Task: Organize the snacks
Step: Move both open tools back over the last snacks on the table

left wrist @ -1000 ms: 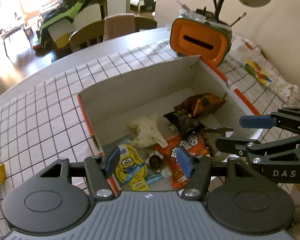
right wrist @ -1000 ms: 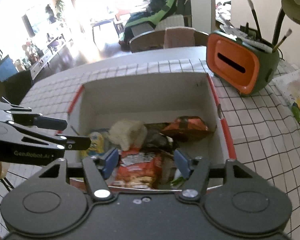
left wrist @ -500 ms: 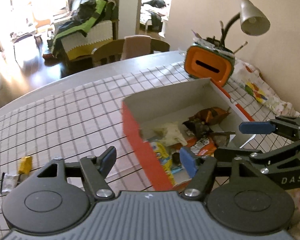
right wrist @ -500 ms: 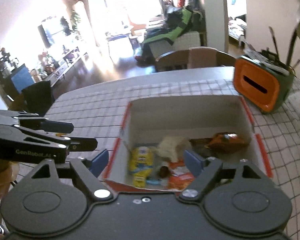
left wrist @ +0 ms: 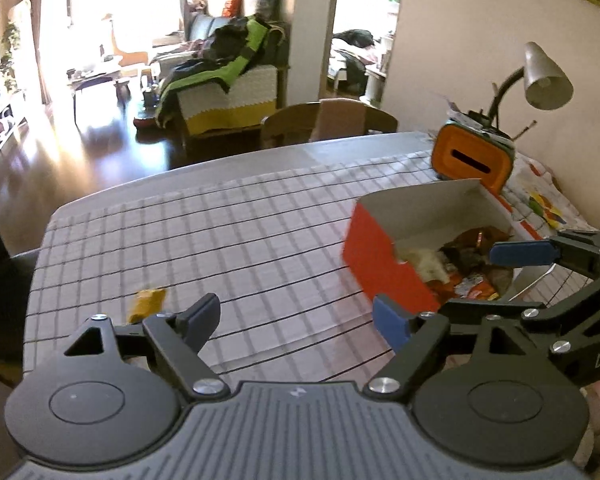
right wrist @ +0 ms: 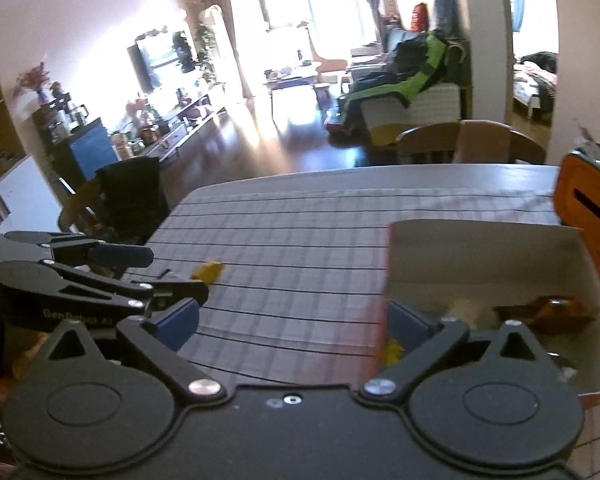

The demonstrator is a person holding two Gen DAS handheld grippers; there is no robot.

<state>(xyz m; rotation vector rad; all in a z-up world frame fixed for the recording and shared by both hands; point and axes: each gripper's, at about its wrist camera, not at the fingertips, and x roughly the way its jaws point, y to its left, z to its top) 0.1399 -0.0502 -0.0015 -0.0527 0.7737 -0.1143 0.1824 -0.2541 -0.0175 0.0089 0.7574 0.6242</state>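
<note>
An orange-sided cardboard box (left wrist: pixel 374 262) holds several snack packets (left wrist: pixel 466 258) on the checked tablecloth; it also shows at the right of the right wrist view (right wrist: pixel 496 256). A small yellow snack (left wrist: pixel 147 302) lies on the cloth to the left of the box, seen too in the right wrist view (right wrist: pixel 208 271). My left gripper (left wrist: pixel 296 314) is open and empty above the cloth between the yellow snack and the box. My right gripper (right wrist: pixel 292 320) is open and empty beside the box's left wall; it also shows in the left wrist view (left wrist: pixel 496 276).
An orange and green pen holder (left wrist: pixel 474 158) and a desk lamp (left wrist: pixel 544 80) stand behind the box by the wall. A patterned paper (left wrist: pixel 544 204) lies at the right. A wooden chair (left wrist: pixel 328 124) stands at the table's far edge.
Both grippers have pulled back from over the box and swung left. The box now sits at the right of both views and the yellow snack has come closer.
</note>
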